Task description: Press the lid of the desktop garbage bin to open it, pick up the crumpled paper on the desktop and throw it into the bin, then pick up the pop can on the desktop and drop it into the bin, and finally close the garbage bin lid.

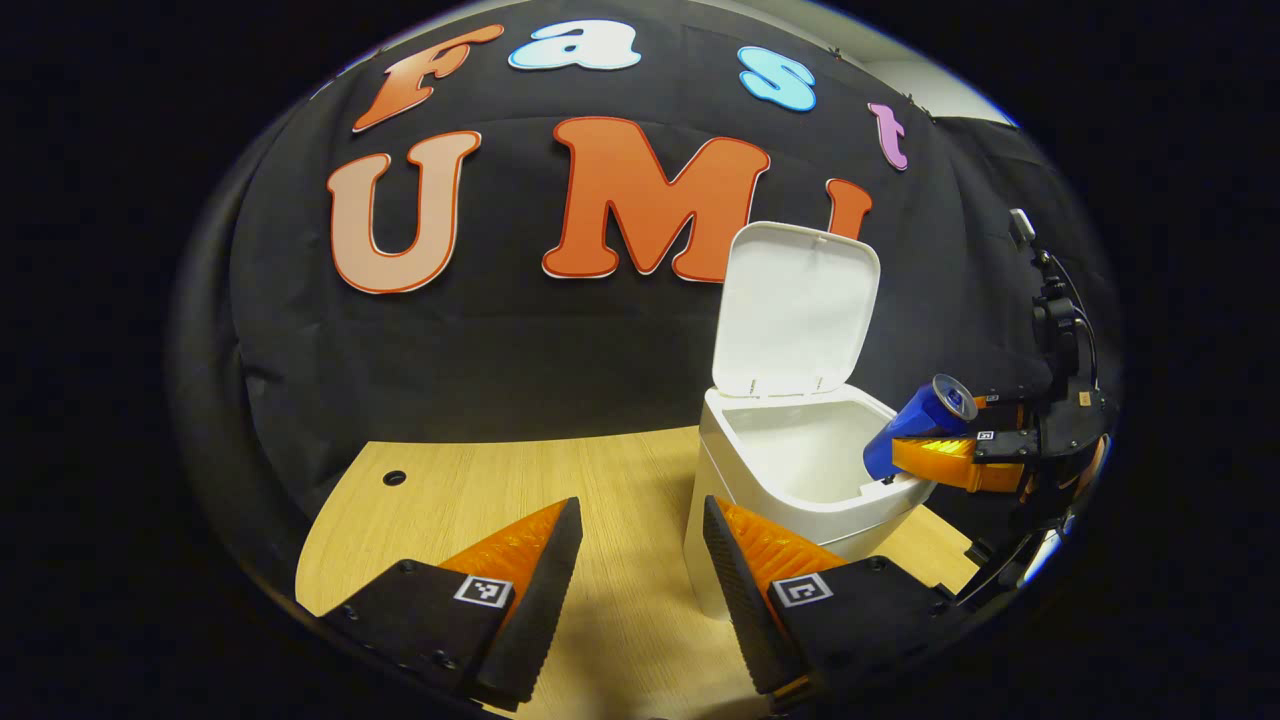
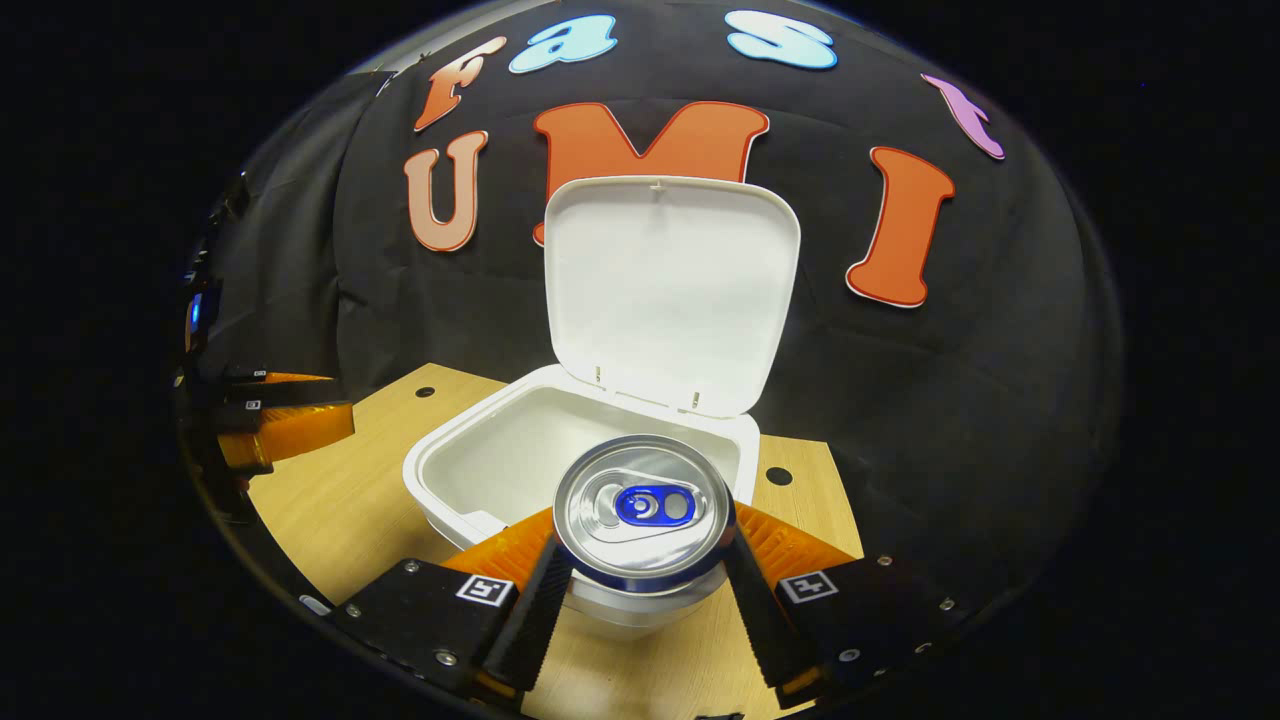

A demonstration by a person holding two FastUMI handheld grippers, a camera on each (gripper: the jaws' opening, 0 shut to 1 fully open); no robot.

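Right gripper (image 2: 640, 590) holds a can (image 2: 640, 512) over an open bin (image 2: 470, 470).

Closest in the right gripper view, both fingers press the sides of the can, whose silver top with its pull tab faces the camera. Just behind the can sits the white bin on a wooden table (image 2: 330, 510), its lid (image 2: 670, 290) standing upright at the back against the black wall cloth. In the left gripper view, the left gripper (image 1: 640, 560) hangs spread apart and holds nothing, low over the table (image 1: 450, 500) just left of the bin (image 1: 800, 470). Farther off, the right gripper (image 1: 930, 455) grips the blue can (image 1: 920, 425), tilted above the bin's right rim, below the raised lid (image 1: 795, 310).
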